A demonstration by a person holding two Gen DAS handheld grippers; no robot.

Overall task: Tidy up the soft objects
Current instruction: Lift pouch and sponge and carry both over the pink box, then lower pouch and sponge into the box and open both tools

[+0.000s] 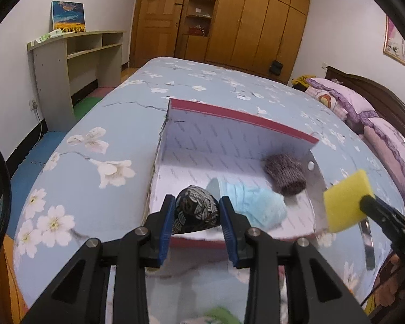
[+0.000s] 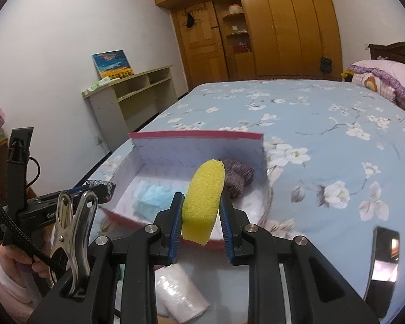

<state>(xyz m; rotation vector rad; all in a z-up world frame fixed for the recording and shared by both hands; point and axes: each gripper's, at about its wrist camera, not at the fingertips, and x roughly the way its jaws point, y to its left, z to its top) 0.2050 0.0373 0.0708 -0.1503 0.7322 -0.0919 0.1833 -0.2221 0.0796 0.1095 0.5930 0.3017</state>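
A red-edged open box (image 1: 237,113) (image 2: 197,135) with a white lining lies on the bed. Inside it lie a light blue cloth (image 1: 253,205) (image 2: 152,198) and a grey knitted piece (image 1: 284,174) (image 2: 237,176). My left gripper (image 1: 196,213) is shut on a dark patterned fabric pouch (image 1: 195,209) at the box's near edge; the pouch also shows in the right wrist view (image 2: 100,185). My right gripper (image 2: 201,210) is shut on a yellow sponge (image 2: 203,199) (image 1: 347,201), held above the box's near right side.
The bed has a blue floral sheet (image 1: 81,148) (image 2: 337,140). Purple pillows (image 1: 364,113) lie at the headboard. A phone (image 2: 384,259) and a white wrapped pack (image 2: 179,294) lie near me. A shelf unit (image 1: 75,62) stands by the left wall.
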